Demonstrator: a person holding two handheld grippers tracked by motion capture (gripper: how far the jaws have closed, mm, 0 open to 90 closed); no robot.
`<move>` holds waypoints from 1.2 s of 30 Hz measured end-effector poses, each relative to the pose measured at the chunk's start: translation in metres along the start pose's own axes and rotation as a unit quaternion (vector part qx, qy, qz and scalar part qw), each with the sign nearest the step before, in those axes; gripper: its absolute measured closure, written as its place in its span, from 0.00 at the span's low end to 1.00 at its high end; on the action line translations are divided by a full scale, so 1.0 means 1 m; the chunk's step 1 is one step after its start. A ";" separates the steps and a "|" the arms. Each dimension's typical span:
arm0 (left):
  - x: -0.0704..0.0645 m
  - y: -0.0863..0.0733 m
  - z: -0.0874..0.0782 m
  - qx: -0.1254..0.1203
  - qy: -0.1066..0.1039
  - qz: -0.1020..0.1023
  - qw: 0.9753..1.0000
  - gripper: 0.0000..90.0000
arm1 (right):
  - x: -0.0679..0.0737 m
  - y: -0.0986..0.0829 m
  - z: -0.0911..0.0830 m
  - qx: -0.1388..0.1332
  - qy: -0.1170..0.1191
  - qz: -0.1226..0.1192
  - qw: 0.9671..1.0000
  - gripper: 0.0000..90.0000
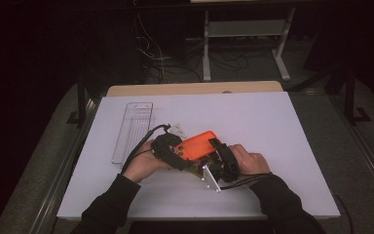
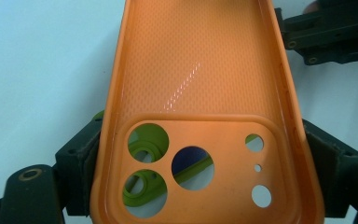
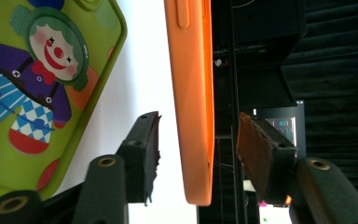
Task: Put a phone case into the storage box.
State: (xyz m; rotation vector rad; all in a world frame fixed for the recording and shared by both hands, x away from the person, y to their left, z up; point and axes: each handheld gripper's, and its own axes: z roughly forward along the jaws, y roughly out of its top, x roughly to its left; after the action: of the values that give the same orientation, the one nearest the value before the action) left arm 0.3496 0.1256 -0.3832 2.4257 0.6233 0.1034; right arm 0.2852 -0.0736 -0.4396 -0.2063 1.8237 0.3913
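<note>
Left gripper [image 2: 200, 154] clamped across the camera end of the orange phone case [image 2: 200, 74], one jaw pressed on each long side, no gap showing in the left gripper view; inner face of the case faces that camera, cutouts nearest it. Right gripper [image 3: 198, 154] jaws part open, straddling the opposite end of the same case [image 3: 193, 93] seen edge-on; a gap is visible on both sides of the edge, so neither pad touches it in the right gripper view. In the high view both grippers meet at the case [image 1: 199, 145], left gripper [image 1: 168, 150] on its left end, right gripper [image 1: 224, 158] on its right end, case lifted and tilted over the desk [image 1: 272, 126], middle-front area. Green clown-print phone case [image 3: 32, 84] lies flat on the desk under the orange one, partly visible through the cutouts [image 2: 144, 186]. Clear plastic tray [image 1: 132, 130] sits near the desk's left edge, well apart from the grippers.
</note>
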 end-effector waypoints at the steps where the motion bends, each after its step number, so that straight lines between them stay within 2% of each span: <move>1: 0.000 0.000 0.000 0.000 0.000 -0.001 1.000 0.17 | 0.001 0.000 0.001 -0.001 -0.001 -0.001 1.000 0.55; 2: 0.000 0.000 0.000 0.001 0.000 -0.001 1.000 0.17 | 0.002 0.001 0.001 -0.003 -0.008 0.008 1.000 0.57; 11: -0.001 0.000 0.002 0.002 -0.004 0.004 1.000 0.17 | 0.005 0.003 0.001 -0.002 -0.012 -0.012 1.000 0.71; 13: -0.001 0.000 0.002 0.003 -0.003 0.004 1.000 0.17 | 0.004 0.003 0.000 0.000 -0.004 -0.017 1.000 0.74; 19: -0.001 0.000 0.002 0.001 -0.004 0.000 1.000 0.17 | 0.006 0.004 0.000 -0.003 -0.005 -0.016 1.000 0.85; 21: -0.001 0.000 0.002 0.001 -0.004 0.001 1.000 0.17 | 0.005 0.004 -0.001 0.001 0.006 -0.017 1.000 0.86; 23: -0.001 0.000 0.002 0.001 -0.005 0.001 1.000 0.17 | 0.006 0.004 -0.001 0.001 0.005 -0.020 1.000 0.86; 24: -0.002 -0.001 0.003 -0.013 -0.007 -0.010 1.000 0.17 | 0.006 0.005 -0.001 0.001 0.005 -0.020 1.000 0.86; 26: -0.003 -0.001 0.001 -0.022 -0.006 -0.007 1.000 0.16 | 0.006 0.005 -0.001 -0.001 0.003 -0.023 1.000 0.87; 28: -0.002 -0.001 -0.002 -0.026 0.000 0.006 1.000 0.15 | 0.005 0.005 -0.002 0.000 0.002 -0.011 1.000 0.87; 30: -0.001 -0.001 -0.003 -0.042 0.002 -0.002 0.999 0.13 | 0.003 0.003 -0.002 0.006 0.003 -0.013 1.000 0.87; 34: 0.004 -0.003 -0.008 -0.041 0.002 -0.008 0.999 0.04 | 0.001 -0.002 0.000 0.013 0.000 0.001 1.000 0.87; 36: 0.006 -0.004 -0.010 -0.041 -0.001 -0.007 0.999 0.02 | -0.001 -0.004 0.000 0.020 0.012 0.000 1.000 0.87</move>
State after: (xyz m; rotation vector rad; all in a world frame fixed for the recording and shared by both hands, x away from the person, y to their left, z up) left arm 0.3515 0.1367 -0.3784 2.3416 0.6228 0.1197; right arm 0.2872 -0.0778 -0.4391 -0.1849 1.8535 0.3535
